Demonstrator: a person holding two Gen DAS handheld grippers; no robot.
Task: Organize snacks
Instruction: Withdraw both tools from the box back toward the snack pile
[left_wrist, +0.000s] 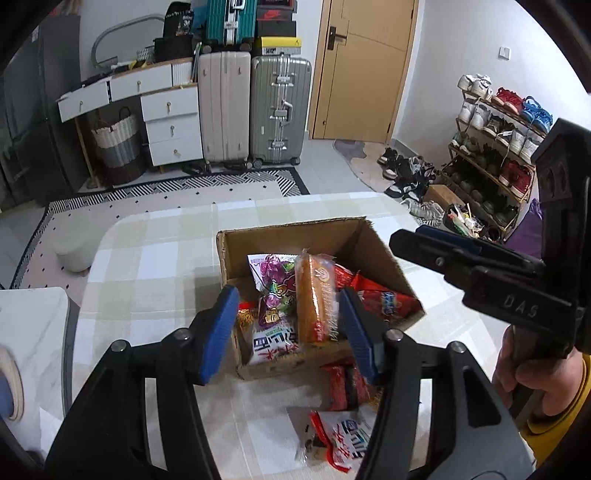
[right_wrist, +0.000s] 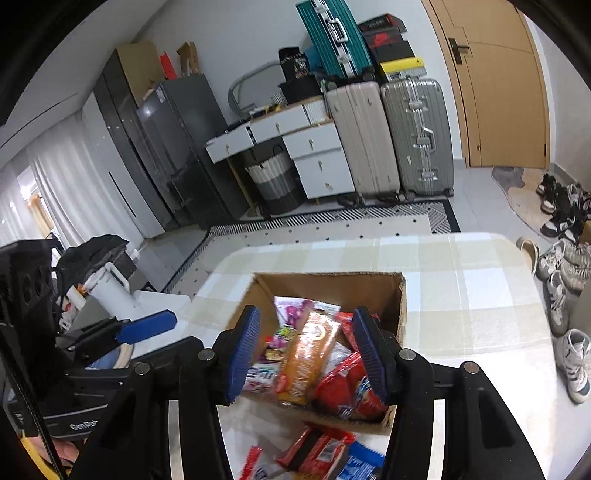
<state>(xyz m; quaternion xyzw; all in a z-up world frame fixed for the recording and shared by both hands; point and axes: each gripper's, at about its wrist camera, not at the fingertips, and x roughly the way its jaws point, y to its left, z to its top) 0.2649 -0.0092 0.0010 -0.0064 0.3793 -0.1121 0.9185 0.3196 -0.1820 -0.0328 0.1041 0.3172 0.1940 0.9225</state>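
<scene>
A cardboard box (left_wrist: 373, 254) is seen standing open on the counter (left_wrist: 155, 254), which is covered with a pale checked cloth. The box is filled with snack packets: an orange-brown wrapped cake roll (left_wrist: 316, 295) lies on top near the middle, a purple-printed packet (left_wrist: 273, 280) is seen to its left, a white packet with blue lettering (left_wrist: 273, 343) lies at the near wall, and red packets (left_wrist: 384, 299) are piled on the right side.

More snacks are left on the counter just in front of the box: a red packet (left_wrist: 343, 384) touching or nearly touching the near wall, and a white-and-red packet (left_wrist: 343, 443) closer to the camera. In the right wrist view, a red packet (right_wrist: 317, 446) and a blue-and-white packet (right_wrist: 358, 461) are seen there as well.

The left gripper (left_wrist: 290, 332) is held above the near edge of the box, its jaws partly apart with nothing pressed between the blue pads; the cake roll is seen through the gap, lower down in the box. The right gripper (right_wrist: 308, 350) is likewise held above the box with its jaws partly apart and empty, the packets showing beneath them. The right gripper also shows at the right of the left wrist view, held in a hand (left_wrist: 532, 376) with a yellow sleeve.

Beyond the counter, a patterned rug (left_wrist: 177, 192), a white drawer unit (left_wrist: 171, 125), two upright suitcases (left_wrist: 255, 110), a wooden door (left_wrist: 365, 66) and a shoe rack (left_wrist: 495, 147) are visible
</scene>
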